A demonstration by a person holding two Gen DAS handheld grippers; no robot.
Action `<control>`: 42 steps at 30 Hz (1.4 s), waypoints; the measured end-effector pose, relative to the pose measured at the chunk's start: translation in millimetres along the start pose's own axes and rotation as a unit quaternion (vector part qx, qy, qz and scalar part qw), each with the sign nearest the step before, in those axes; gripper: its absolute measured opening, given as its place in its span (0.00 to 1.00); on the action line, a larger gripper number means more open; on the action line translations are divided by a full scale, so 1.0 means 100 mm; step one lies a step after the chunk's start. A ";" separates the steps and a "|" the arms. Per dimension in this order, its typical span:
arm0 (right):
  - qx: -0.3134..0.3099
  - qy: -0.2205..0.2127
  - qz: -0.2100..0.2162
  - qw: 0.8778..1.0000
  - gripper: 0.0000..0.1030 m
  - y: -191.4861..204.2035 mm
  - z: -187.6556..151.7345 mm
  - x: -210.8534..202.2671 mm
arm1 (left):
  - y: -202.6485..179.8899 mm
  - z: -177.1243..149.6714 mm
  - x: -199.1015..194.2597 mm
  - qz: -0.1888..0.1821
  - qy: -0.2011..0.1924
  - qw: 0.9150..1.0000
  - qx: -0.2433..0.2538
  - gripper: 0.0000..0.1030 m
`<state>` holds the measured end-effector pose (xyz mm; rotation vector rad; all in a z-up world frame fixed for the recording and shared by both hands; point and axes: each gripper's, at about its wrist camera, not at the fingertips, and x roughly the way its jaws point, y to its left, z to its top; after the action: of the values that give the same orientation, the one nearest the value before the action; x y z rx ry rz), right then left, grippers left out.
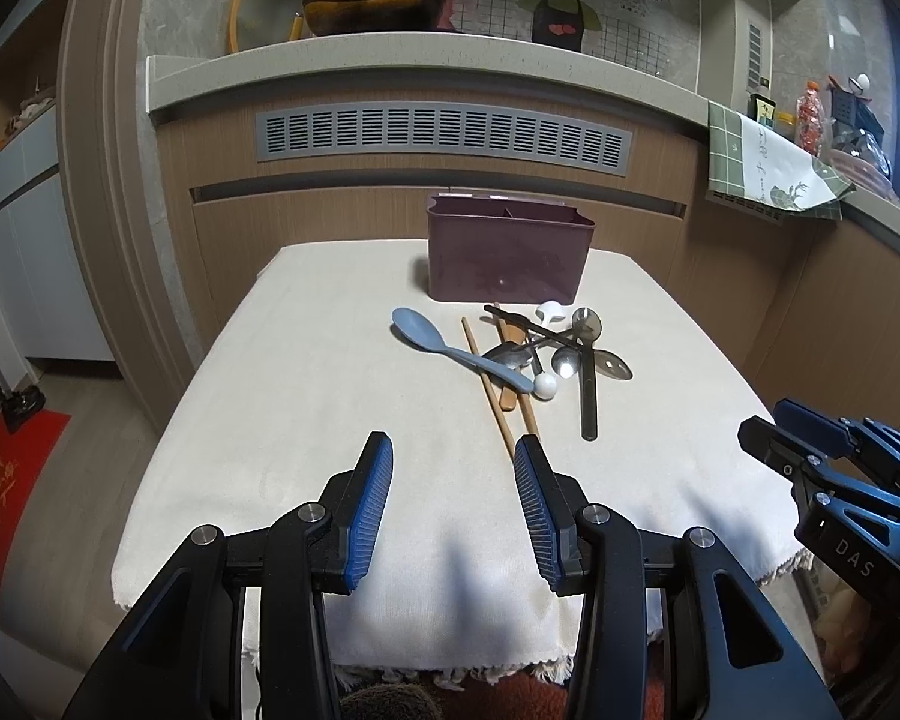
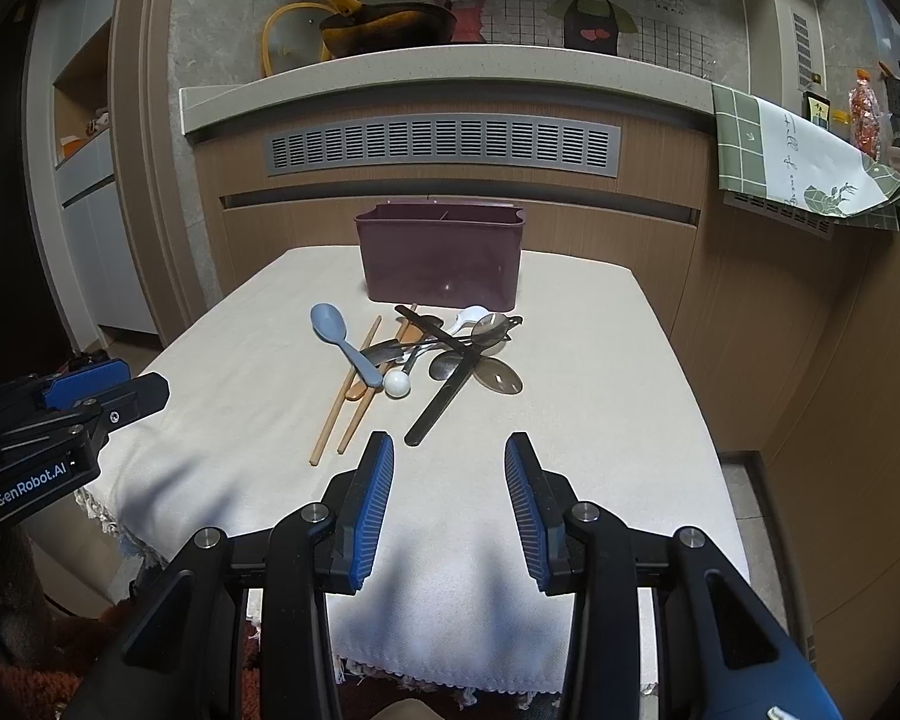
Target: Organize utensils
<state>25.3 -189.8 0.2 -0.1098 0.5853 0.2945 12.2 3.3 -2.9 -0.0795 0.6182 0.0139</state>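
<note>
A maroon divided utensil holder stands at the table's far side. In front of it lies a heap of utensils: a light blue spoon, wooden chopsticks, a black-handled ladle, metal spoons and white spoons. My left gripper is open and empty above the near part of the table. My right gripper is open and empty, just short of the ladle handle.
The table wears a cream cloth with a fringed near edge. Behind it runs a wooden counter front with a grey vent. A pan sits on the counter. A green checked towel hangs at right.
</note>
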 end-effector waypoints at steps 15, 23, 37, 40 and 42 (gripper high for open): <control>-0.052 0.050 0.045 0.996 0.35 -0.09 0.38 0.80 | 0.52 0.27 0.94 -0.027 0.082 0.993 -0.075 0.42; 0.060 0.127 0.049 0.989 0.35 -0.27 0.70 1.74 | 0.69 0.43 1.43 -0.034 0.100 0.989 -0.105 0.42; 0.051 0.169 0.008 0.984 0.30 -0.12 0.96 2.50 | 0.86 0.55 1.90 -0.032 0.140 0.979 -0.143 0.42; 0.036 0.160 0.037 0.986 0.29 -0.14 1.00 2.48 | 0.81 0.59 1.99 -0.033 0.147 0.978 -0.147 0.42; 0.028 0.148 0.040 0.988 0.29 -0.17 1.00 2.42 | 0.75 0.62 2.05 -0.039 0.152 0.976 -0.149 0.42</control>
<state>275.1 -129.1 -51.4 -0.0771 0.8937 0.3419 212.5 80.9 -76.3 -0.4023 0.9153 0.0183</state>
